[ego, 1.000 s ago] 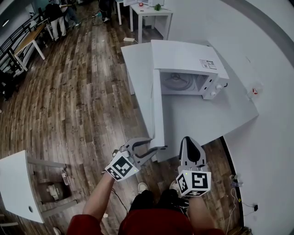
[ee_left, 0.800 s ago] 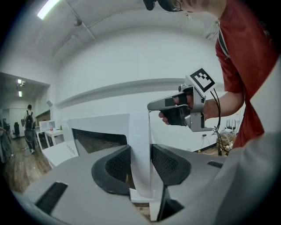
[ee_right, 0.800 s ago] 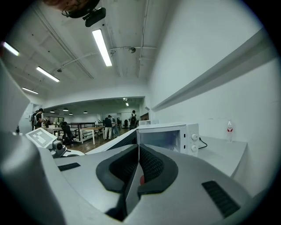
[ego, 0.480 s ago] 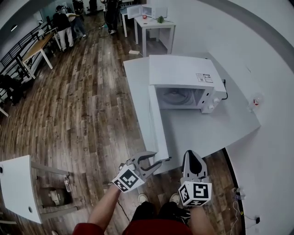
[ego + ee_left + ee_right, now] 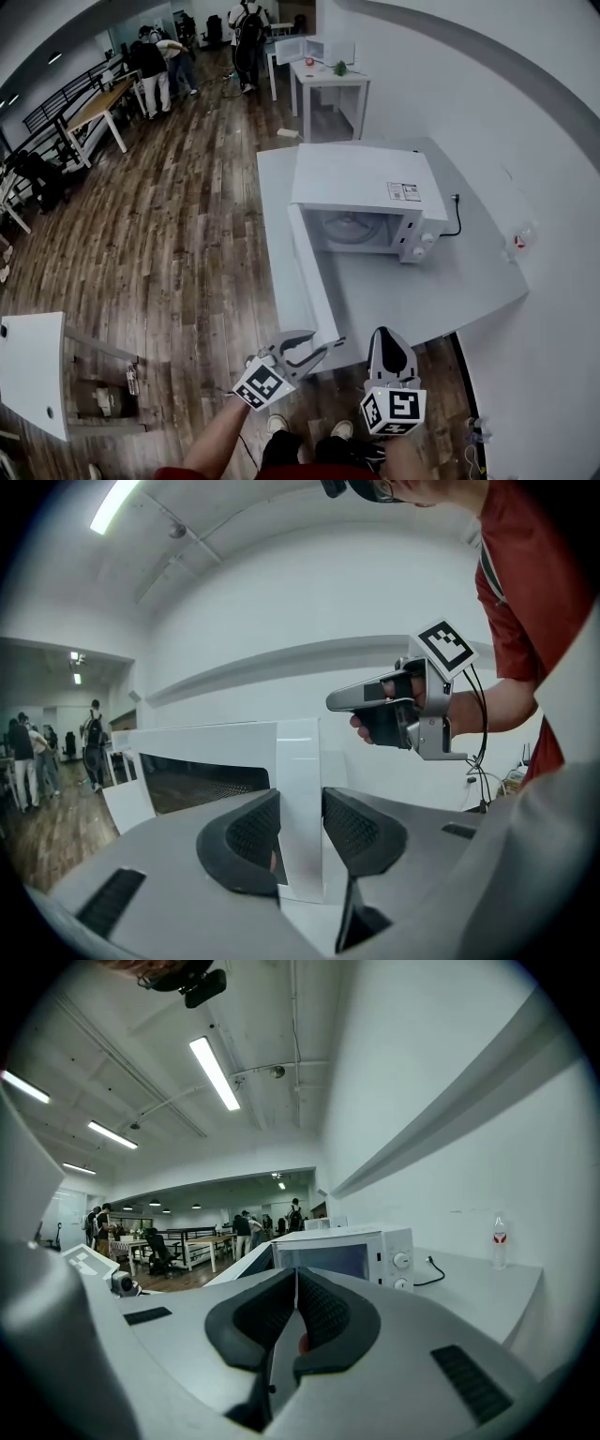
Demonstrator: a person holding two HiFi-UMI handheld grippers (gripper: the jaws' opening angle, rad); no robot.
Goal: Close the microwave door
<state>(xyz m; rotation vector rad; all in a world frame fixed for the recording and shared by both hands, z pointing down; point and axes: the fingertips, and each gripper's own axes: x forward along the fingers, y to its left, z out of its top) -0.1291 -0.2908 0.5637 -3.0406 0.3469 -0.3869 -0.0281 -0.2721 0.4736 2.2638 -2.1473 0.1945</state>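
Microwave door (image 5: 312,277): swung wide toward you over counter (image 5: 441,291) | your left gripper (image 5: 326,340): fingers apart, astride its free edge | right gripper (image 5: 296,1288): fingers closed, empty | step, likely: approach | next: swing it shut.

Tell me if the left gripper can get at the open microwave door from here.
Probably yes. The left gripper sits at the free edge of the door, which shows between its open jaws; they have just closed a little. Nothing stands in the way, though whether they touch yet can't be judged.
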